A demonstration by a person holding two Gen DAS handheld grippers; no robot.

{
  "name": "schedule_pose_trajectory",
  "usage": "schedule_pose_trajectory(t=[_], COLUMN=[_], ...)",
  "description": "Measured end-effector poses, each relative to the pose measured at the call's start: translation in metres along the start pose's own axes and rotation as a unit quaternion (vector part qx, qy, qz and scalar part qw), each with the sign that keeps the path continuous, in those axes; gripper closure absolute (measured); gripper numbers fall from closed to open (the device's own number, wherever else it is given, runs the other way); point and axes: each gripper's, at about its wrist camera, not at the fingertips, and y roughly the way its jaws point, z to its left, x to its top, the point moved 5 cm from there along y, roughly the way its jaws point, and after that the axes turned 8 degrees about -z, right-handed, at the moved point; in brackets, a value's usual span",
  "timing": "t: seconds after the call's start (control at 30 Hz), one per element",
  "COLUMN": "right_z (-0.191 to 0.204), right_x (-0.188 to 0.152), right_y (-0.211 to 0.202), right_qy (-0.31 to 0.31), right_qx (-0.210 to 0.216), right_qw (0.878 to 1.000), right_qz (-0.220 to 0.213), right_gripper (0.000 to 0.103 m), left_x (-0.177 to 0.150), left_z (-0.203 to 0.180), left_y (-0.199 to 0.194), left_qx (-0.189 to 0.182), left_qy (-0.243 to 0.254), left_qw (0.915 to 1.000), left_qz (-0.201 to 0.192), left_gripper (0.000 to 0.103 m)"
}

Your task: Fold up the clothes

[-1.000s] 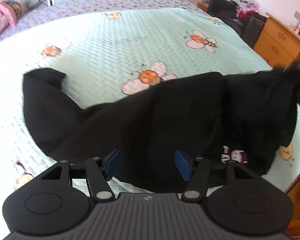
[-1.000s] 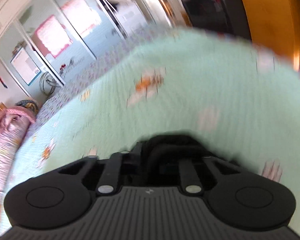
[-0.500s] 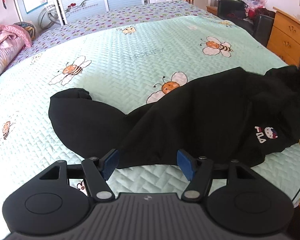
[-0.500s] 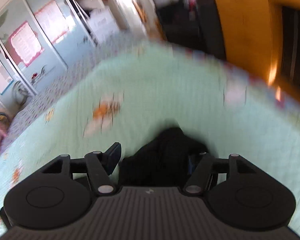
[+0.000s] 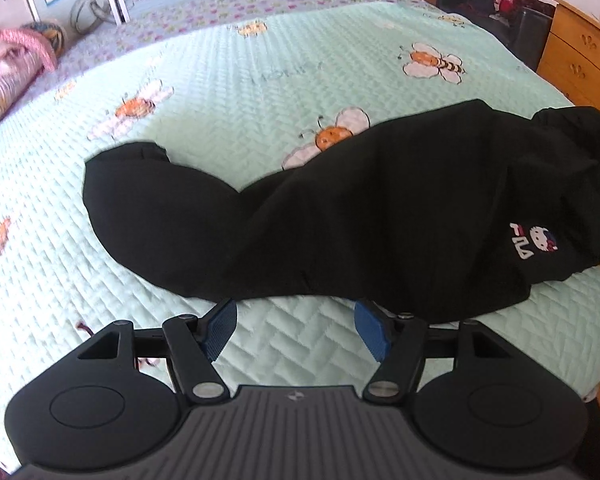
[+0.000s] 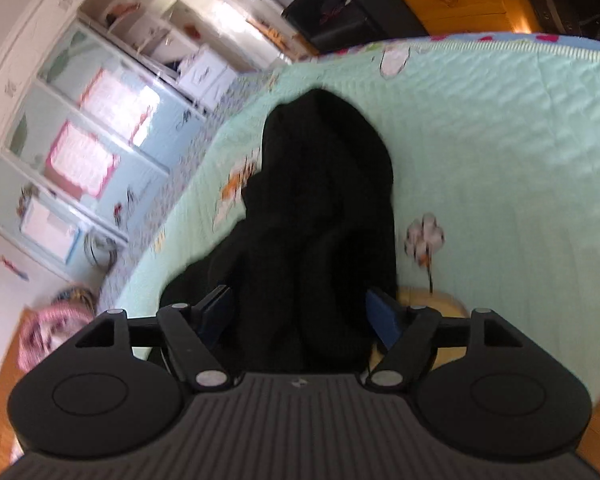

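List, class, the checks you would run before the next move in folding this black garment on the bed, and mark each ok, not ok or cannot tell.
1. Garment rests on the quilt, not hanging off: ok in the left wrist view.
2. Garment lies flat and spread: not ok, it is bunched and creased.
3. Left gripper open and empty: ok, only quilt shows between its blue pads, and the hem lies just beyond them.
4. Right gripper open: ok, the jaws stand wide, with fabric between them.
5. Right gripper actually touching the fabric: cannot tell, the view is blurred.
6. Sleeves located: cannot tell, only a rounded end at the left shows.
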Motion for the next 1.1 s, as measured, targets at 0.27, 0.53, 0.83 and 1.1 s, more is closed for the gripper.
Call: schedule_pose_trajectory(t=[0.27,0.53,0.83,1.1], right_z=[0.021,0.012,0.027,0.013], right_x=[-0.012,-0.014,-0.03,0.02], right_y=[0.021,0.011,0.031,-0.02], right_qy=[-0.074,-0.051,-0.119,-0.135], right_qx=[-0.043,-0.106,-0.09,-0.106], right_qw=[0.996,0.993,0.989,0.982], right_qz=[0.003,-0.025,0.007,-0.079], right_gripper=[0.02,0.021,0.054,0.086], left_x=[-0.011,-0.01,-0.012,-0.007], left_z=[0.002,0.021,0.021,0.031], left_y=[-0.004,-0.009,-0.008,-0.007], left_qx=[-0.001,0.021,0.043,0.044], left_qy=[-0.008,-0.03,-0.026,-0.039], left_qw=[0.9999,0.9993,0.9984,0.998], left_qz=[0.014,0.012,0.025,0.022], left_gripper=[0.035,0.035,0.035,0.035])
